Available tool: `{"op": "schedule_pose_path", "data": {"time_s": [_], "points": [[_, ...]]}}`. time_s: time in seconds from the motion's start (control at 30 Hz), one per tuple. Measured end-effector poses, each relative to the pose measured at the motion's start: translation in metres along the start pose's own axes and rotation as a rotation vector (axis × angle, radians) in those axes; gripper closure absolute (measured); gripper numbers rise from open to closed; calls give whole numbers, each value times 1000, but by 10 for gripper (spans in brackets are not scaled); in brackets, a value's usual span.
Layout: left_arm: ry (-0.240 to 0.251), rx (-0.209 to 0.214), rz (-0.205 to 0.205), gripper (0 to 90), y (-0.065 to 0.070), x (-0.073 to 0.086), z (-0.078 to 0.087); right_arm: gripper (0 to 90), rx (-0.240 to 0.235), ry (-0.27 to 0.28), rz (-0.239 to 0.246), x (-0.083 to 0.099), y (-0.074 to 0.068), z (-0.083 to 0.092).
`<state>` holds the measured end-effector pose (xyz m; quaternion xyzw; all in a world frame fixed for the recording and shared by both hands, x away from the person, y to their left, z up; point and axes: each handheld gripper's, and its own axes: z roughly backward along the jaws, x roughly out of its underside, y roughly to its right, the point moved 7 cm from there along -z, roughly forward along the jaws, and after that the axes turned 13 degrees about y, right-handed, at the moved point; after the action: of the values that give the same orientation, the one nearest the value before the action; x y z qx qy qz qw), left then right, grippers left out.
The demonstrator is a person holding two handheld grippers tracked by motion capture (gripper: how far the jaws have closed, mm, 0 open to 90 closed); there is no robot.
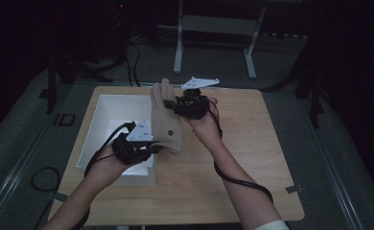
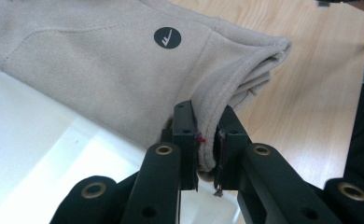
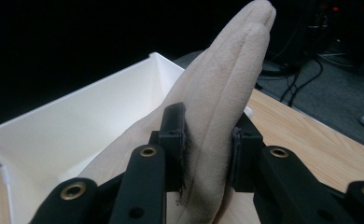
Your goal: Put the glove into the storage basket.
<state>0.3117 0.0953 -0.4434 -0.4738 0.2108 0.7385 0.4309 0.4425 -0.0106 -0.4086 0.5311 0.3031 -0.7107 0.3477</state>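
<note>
A beige fleece glove [image 1: 166,120] with a small black round logo [image 2: 167,38] hangs stretched between my two grippers, above the right rim of a white box [image 1: 103,108]. My left gripper [image 1: 149,147] is shut on the glove's cuff edge [image 2: 208,140]. My right gripper [image 1: 178,104] is shut on the glove's fingers [image 3: 217,107], which stick up past its jaws. The glove [image 3: 203,177] runs from the far finger end down to the near cuff end.
The white box stands open on the left half of a wooden table [image 1: 252,158], its wall [image 3: 77,107] close behind the glove. A cable [image 1: 238,179] trails from the right gripper along the forearm. A metal frame [image 1: 214,33] stands beyond the table.
</note>
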Motion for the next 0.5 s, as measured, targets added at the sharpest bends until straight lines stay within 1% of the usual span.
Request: {"op": "schedule_pose_path", "data": {"time_s": [0.1,0.17,0.2,0.27,0.3,0.33,0.43,0.5], "points": [[-10,-15,3,822,-5,4,9,717,-14,-1,10,-3,-8,-12],[-10,-17,5,822,-6,6,11,717,-24,-1,10,-5,-13,-17],[-12,-23,13,822,-9,10,17,717,-29,0,10,-6,-16,-21],[-16,-32,19,822,-11,14,22,716,-38,-1,12,-7,-20,-26],[-16,-32,19,822,-11,14,22,716,-43,-2,13,-7,-23,-28],[-18,-40,25,822,-14,19,27,717,-50,-7,11,-7,-25,-31],[-26,-50,37,822,-17,26,34,716,-70,-5,1,-7,-34,-40],[-37,-57,43,822,-19,32,38,716,-77,-13,7,-6,-39,-47]]}}
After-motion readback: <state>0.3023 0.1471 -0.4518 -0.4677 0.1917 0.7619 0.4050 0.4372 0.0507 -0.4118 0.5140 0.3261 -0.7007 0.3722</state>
